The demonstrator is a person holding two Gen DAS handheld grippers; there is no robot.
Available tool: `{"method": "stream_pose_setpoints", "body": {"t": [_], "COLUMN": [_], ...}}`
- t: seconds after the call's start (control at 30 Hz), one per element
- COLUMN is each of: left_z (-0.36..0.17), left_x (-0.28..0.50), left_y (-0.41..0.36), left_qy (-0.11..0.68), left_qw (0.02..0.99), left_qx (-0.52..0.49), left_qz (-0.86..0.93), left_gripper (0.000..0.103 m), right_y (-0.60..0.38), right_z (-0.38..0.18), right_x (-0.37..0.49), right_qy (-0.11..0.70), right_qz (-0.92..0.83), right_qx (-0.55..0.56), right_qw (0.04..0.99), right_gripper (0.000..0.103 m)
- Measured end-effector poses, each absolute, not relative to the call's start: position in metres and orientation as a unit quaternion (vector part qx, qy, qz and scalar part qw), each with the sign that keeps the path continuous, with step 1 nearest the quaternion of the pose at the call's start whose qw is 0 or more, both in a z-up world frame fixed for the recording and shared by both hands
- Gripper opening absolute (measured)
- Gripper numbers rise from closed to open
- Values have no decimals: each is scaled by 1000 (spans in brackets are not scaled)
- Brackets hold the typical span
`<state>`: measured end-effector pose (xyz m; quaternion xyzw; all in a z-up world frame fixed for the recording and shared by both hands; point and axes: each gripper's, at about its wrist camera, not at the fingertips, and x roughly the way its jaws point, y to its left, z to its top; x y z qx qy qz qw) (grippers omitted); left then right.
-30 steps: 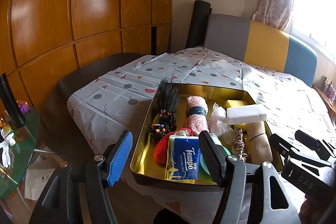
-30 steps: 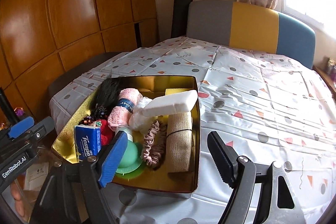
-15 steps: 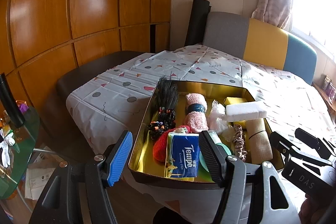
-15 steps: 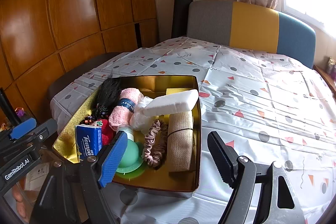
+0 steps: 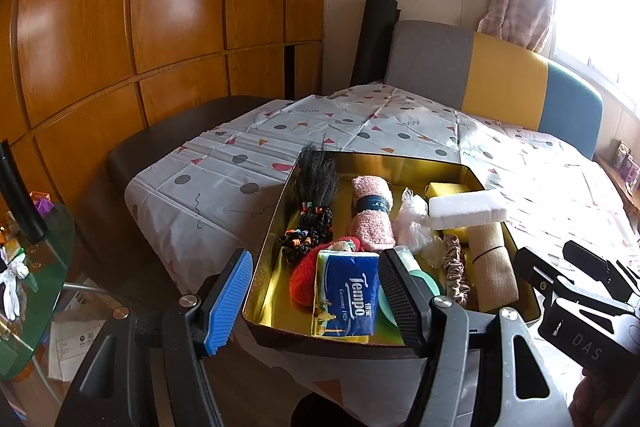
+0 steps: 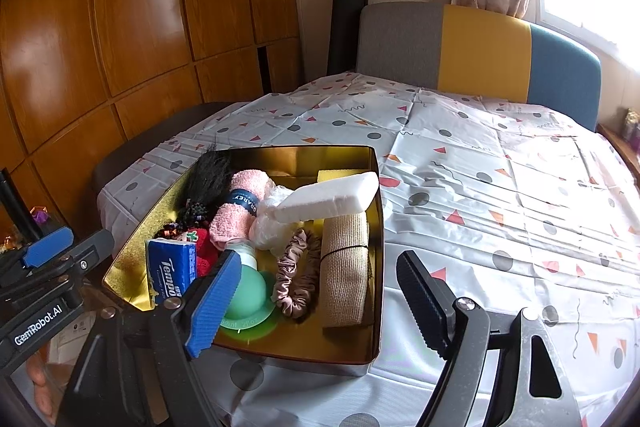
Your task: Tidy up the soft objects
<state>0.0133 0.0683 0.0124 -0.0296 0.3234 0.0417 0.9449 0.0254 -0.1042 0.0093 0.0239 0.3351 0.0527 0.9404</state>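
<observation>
Both the left gripper (image 5: 316, 301) and right gripper (image 6: 316, 301) hover with fingers spread and empty, probably sizing up the crammed gold tin (image 6: 372, 267).

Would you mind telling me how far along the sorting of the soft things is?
Nothing looks sorted yet: the Tempo tissue pack, pink towel, scrunchie and white sponge lie jumbled in the gold tin. Left gripper and right gripper are open, holding nothing. All sorting remains.
</observation>
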Motion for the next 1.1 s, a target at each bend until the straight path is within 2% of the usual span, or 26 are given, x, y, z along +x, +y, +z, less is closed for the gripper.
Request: {"method": "stream_pose_setpoints", "body": {"t": [1.1], "left_z": [17], "left_x": [9], "left_y": [65], "left_qy": [319], "left_qw": [947], "left_qx": [-22], "left_qz": [41], "left_gripper": [66], "right_y": [-106], "right_z": [14], "right_x": [23], "right_qy": [329], "right_qz": [53], "right_qx": [24], "right_qw": [942], "right_gripper": [81]}}
